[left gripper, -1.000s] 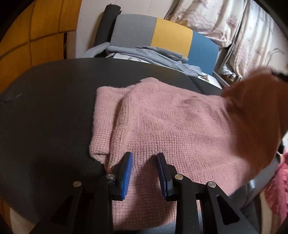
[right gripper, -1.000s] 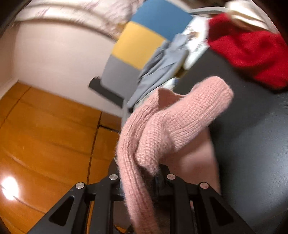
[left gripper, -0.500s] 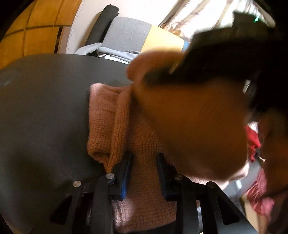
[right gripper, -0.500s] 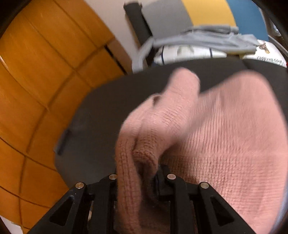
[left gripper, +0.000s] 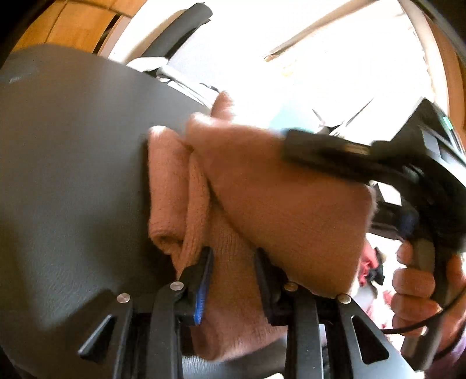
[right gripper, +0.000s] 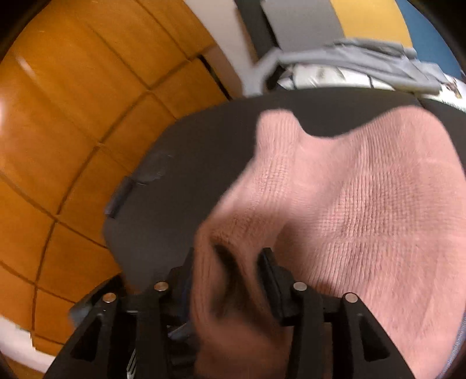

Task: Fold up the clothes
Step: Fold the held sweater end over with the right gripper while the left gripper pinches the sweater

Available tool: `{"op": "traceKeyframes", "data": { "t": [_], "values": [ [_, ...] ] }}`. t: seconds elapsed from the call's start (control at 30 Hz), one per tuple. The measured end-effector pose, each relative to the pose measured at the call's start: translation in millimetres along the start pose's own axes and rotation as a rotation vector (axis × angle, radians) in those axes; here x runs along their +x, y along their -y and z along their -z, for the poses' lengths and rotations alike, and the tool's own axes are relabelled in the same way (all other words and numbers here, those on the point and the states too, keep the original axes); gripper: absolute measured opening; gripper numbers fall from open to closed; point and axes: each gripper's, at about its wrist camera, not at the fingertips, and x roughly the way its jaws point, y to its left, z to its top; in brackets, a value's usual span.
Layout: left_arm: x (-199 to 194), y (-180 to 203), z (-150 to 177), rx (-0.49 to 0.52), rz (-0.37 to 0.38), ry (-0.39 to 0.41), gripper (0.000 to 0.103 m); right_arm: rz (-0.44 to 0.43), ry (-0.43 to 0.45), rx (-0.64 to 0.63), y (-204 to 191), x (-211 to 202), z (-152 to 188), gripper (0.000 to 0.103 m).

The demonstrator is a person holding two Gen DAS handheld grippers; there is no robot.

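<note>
A pink knit sweater (right gripper: 364, 204) lies on a dark round table (right gripper: 204, 151). My right gripper (right gripper: 230, 262) is shut on a bunched fold of the sweater and holds it over the rest of the garment. In the left wrist view my left gripper (left gripper: 233, 262) is open, its blue-padded fingers (left gripper: 202, 280) resting astride the sweater (left gripper: 227, 277) at its near edge. The right gripper's black body (left gripper: 407, 163), held in a hand, carries a flap of sweater (left gripper: 276, 189) across above the left gripper.
The table's edge (left gripper: 58, 67) curves at the left, with wooden floor (right gripper: 72, 116) beyond. A grey, yellow and blue chair (right gripper: 335, 23) with grey clothes (right gripper: 364, 61) draped on it stands behind the table.
My right gripper has carried the sweater's fold leftward over the garment, crossing in front of the left gripper. The left gripper stays in place, open over the sweater's edge.
</note>
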Motion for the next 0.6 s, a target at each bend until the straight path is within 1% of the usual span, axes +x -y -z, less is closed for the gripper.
{"op": "traceKeyframes", "data": {
  "t": [0.07, 0.13, 0.17, 0.2, 0.27, 0.33, 0.37, 0.4, 0.43, 0.47, 0.5, 0.53, 0.57, 0.6],
  "values": [
    [-6, -4, -1, -0.023, 0.014, -0.01, 0.031, -0.059, 0.06, 0.009, 0, -21, 6, 0.043],
    [-14, -7, -3, -0.055, 0.023, -0.008, 0.035, -0.09, 0.124, 0.062, 12, -41, 14, 0.043],
    [-18, -10, -3, -0.076, 0.023, -0.003, 0.044, -0.098, 0.152, 0.1, 21, -49, 18, 0.043],
    [-24, -13, -4, -0.101, 0.022, 0.004, 0.058, -0.099, 0.173, 0.139, 32, -55, 21, 0.043],
    [-38, -21, -5, -0.167, 0.056, 0.038, 0.065, -0.099, 0.196, 0.194, 54, -65, 30, 0.043],
    [-47, -25, -7, -0.228, 0.091, 0.05, 0.067, -0.091, 0.188, 0.196, 67, -70, 41, 0.043],
    [-51, -25, -8, -0.251, 0.114, 0.059, 0.07, -0.067, 0.177, 0.186, 69, -70, 48, 0.043],
    [-55, -23, -9, -0.267, 0.128, 0.072, 0.078, -0.047, 0.163, 0.168, 70, -69, 54, 0.043],
    [-55, -18, -12, -0.269, 0.137, 0.077, 0.083, -0.031, 0.146, 0.145, 71, -67, 59, 0.043],
    [-53, -12, -15, -0.268, 0.145, 0.078, 0.091, -0.024, 0.128, 0.12, 72, -64, 64, 0.043],
    [-52, -7, -17, -0.266, 0.153, 0.079, 0.093, -0.014, 0.106, 0.085, 72, -60, 69, 0.043],
    [-47, -2, -21, -0.262, 0.148, 0.073, 0.093, 0.004, 0.082, 0.044, 72, -56, 74, 0.043],
    [-39, 3, -24, -0.251, 0.111, 0.061, 0.093, 0.03, 0.066, 0.007, 71, -53, 79, 0.043],
    [-29, 5, -27, -0.239, 0.058, 0.039, 0.092, 0.051, 0.07, -0.027, 67, -53, 83, 0.043]
  ]
}}
